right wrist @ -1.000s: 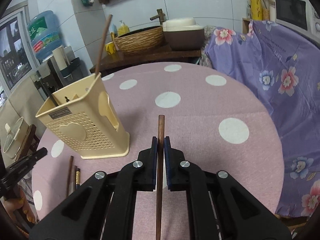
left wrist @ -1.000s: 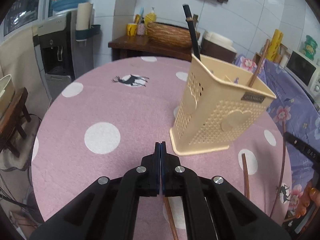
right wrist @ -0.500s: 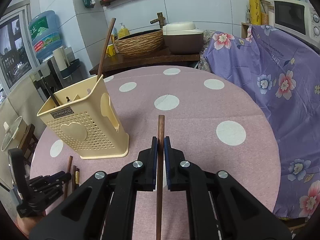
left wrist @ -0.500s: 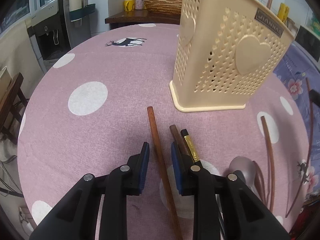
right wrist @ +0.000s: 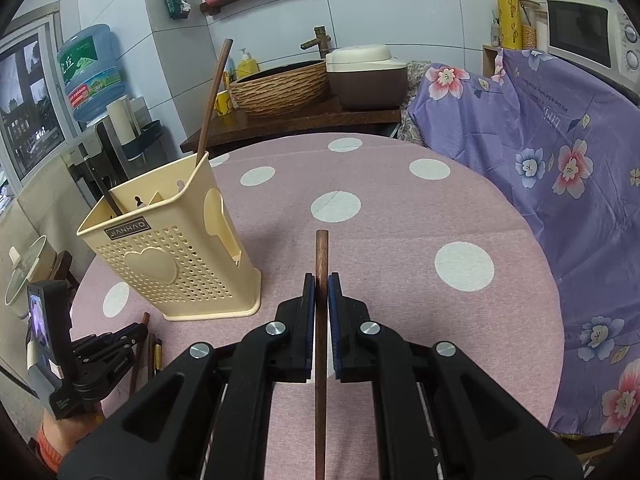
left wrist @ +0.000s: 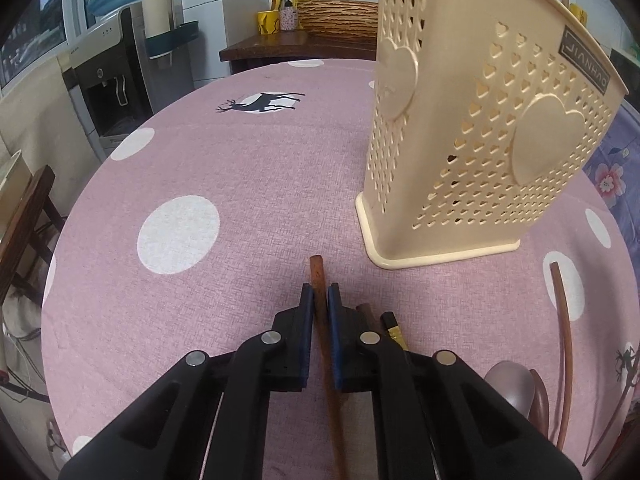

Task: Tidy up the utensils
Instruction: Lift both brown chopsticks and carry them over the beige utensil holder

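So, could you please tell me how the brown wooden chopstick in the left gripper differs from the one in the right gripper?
The brown wooden chopstick in the left gripper lies low on the pink polka-dot tablecloth beside other utensils; the brown wooden chopstick in the right gripper is lifted clear above it. The left gripper has just closed; the right gripper is shut too. Both chopsticks are pinched near one end.

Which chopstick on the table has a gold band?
The black chopstick just right of the left gripper. The plain brown chopstick pinched in that gripper and the brown one beside it have no band.
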Available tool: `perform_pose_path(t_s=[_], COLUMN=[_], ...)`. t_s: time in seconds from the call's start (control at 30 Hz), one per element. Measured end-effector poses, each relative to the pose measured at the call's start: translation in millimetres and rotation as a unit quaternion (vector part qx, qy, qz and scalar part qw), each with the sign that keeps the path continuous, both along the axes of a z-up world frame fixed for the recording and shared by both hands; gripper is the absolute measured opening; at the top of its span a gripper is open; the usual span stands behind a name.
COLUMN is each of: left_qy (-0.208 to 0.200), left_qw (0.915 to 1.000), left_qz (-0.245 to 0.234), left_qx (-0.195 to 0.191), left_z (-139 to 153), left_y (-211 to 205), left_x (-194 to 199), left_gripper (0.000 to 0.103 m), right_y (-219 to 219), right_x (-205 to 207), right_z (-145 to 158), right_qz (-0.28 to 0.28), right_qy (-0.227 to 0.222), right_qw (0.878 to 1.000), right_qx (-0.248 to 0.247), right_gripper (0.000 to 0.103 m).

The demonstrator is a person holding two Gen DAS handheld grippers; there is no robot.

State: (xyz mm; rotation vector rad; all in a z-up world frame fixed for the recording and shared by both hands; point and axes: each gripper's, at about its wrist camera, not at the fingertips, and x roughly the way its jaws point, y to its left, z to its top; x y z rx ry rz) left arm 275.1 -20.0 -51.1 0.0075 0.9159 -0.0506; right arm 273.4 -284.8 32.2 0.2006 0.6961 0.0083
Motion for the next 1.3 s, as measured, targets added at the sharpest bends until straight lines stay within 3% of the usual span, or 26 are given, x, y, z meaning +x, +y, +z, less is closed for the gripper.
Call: perform_pose_path(t_s=[0.2, 0.4, 0.53, 0.6, 0.63, 0.67, 0.73, 1.0, 1.1, 1.17, 1.3], left_qy=[-0.026, -0.092, -0.126, -0.140, -0.144, -0.146, -0.150, -0.171, -0.172, -0.173, -0.173], left_qw=[0.9992, 0.9938, 0.9891, 0.9872, 0.9865, 0.9860, 0.9850, 0.9811, 0.9807, 0.9805, 0.9805], left_qz=[-0.001, -0.008, -0.015, -0.015, -0.015, -0.014, -0.014, -0.017, -0.020, -0.020, -0.020], left_qx=[-0.028, -0.062, -0.075, -0.075, -0.076, -0.078, -0.084, -0.090, -0.090, -0.091, -0.091], left_z=[17.6, 74.9, 105.2, 114.7, 117.5, 119.4, 122.4, 133.4, 134.1, 134.2, 134.1], left_y=[7.7, 21.4, 27.7, 29.7, 31.0, 32.5, 35.5, 37.7, 36.3, 37.0, 37.4], left_x=[-7.7, -29.3, -40.7, -44.8, -46.0, -46.7, -49.5, -60.0, -61.6, -62.0, -62.3], left_gripper=[0.008, 0.008, 0.008, 0.008, 0.008, 0.008, 0.008, 0.008, 0.008, 0.008, 0.008], right_y=[2.0, 0.1, -4.4, -7.7, -9.4, -12.9, -19.9, -33.7, -30.2, -27.5, -25.5], right_x=[-6.8, -13.5, -1.6, 8.3, 11.4, 13.4, 19.3, 47.3, 51.9, 53.8, 56.7], right_z=[7.7, 21.7, 5.9, -8.9, -15.5, -22.3, -36.7, -82.7, -88.4, -89.3, -89.0], right_qz=[0.007, 0.021, 0.013, 0.003, -0.005, -0.015, -0.031, -0.024, -0.022, -0.019, -0.012], right_qy=[-0.017, -0.033, -0.001, 0.025, 0.031, 0.031, 0.044, 0.121, 0.125, 0.123, 0.126], right_qw=[1.000, 0.999, 1.000, 0.999, 0.999, 0.999, 0.997, 0.991, 0.990, 0.990, 0.989], right_qx=[-0.001, -0.002, -0.009, -0.023, -0.032, -0.041, -0.063, -0.051, -0.060, -0.069, -0.071], right_gripper=[0.006, 0.004, 0.006, 0.030, 0.060, 0.064, 0.063, 0.032, 0.023, 0.011, 0.008])
